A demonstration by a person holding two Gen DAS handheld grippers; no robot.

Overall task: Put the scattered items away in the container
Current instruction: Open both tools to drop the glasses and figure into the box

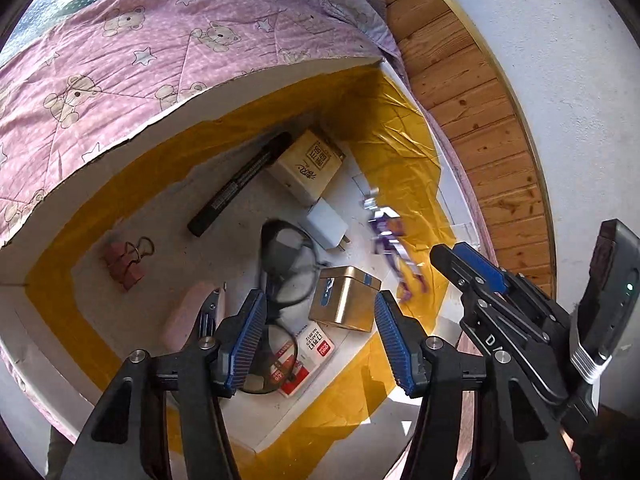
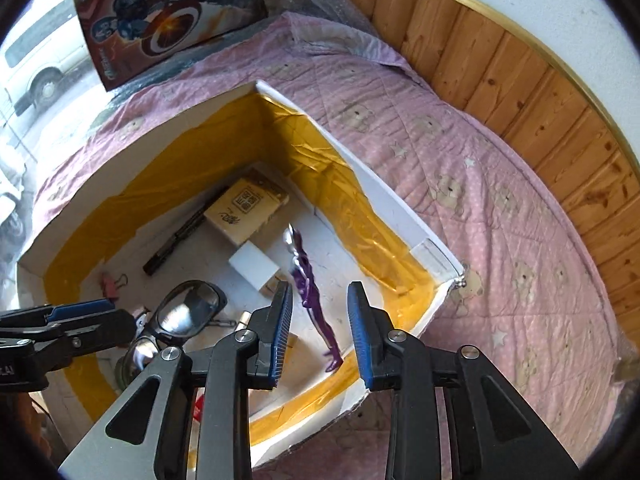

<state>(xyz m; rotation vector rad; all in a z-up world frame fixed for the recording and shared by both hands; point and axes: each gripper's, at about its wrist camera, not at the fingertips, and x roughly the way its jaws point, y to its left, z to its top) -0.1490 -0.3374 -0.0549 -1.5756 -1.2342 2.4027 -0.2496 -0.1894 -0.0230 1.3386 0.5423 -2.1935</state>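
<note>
Purple figure (image 2: 308, 284), blurred, lies mid-frame inside the yellow-taped white box (image 2: 400, 216), between the wide, empty jaws of the right gripper (image 2: 320, 332). Left gripper (image 1: 320, 336), lower centre, gapes too. Best lift clear without snagging.

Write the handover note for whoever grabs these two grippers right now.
Left gripper: jaws open, empty, above the box.
Right gripper: jaws open, empty; the purple figure shows between them, blurred, inside the box and not gripped.
In the white box: black marker, tan carton, white charger, glasses, gold tin, red binder clip, pink case, staples box.
Done: all visible items are in the box.
Left: nothing seen on the quilt; check areas out of view.
</note>
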